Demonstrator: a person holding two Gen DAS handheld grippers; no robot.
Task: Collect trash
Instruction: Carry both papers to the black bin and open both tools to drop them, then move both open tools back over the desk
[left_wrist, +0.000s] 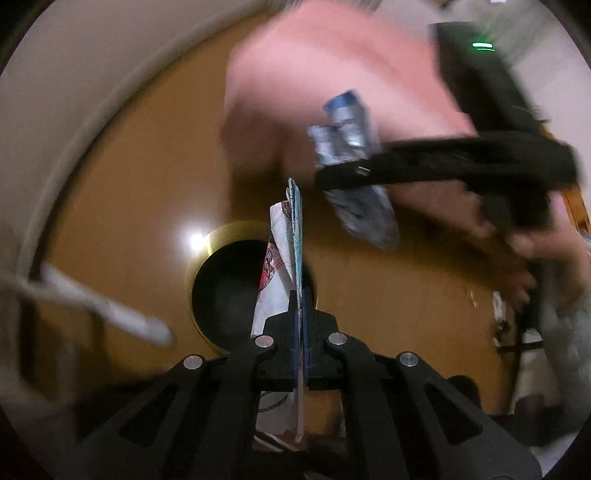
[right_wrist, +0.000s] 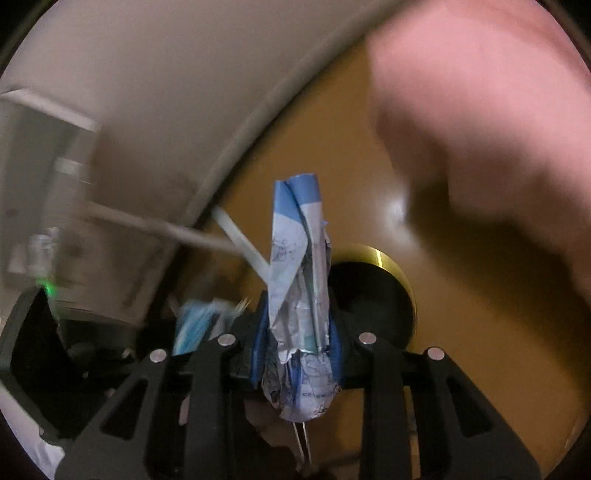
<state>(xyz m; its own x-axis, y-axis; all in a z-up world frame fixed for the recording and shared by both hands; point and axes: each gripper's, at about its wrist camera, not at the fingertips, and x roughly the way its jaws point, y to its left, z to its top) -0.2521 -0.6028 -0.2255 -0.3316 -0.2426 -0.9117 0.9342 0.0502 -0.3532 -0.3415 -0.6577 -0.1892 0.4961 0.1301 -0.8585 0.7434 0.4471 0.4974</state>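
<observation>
Nearest to the left wrist camera, the left gripper (left_wrist: 300, 314) has its jaws clamped flat on a thin wrapper (left_wrist: 284, 258), white with red print and a blue edge, which stands up between the pads. In the right wrist view the right gripper (right_wrist: 297, 332) is closed in the same way on a crumpled blue and silver packet (right_wrist: 295, 266), pressed between the blue pads. Both pieces of trash are therefore off the table and in the air, above its middle part. Just beyond them a round black hole with a brass ring (left_wrist: 218, 240) is cut into the orange-brown table (left_wrist: 129, 184); I judge it to be the place for the trash. The step in hand seems to be the carrying to this hole, and the next move calls for bringing one piece over the opening and letting the jaws part. A blurred white stick (left_wrist: 107, 306) lies near the left edge. A pink cloth (left_wrist: 314, 55) covers the far side, and the pale wall (right_wrist: 166, 74) curves behind.
</observation>
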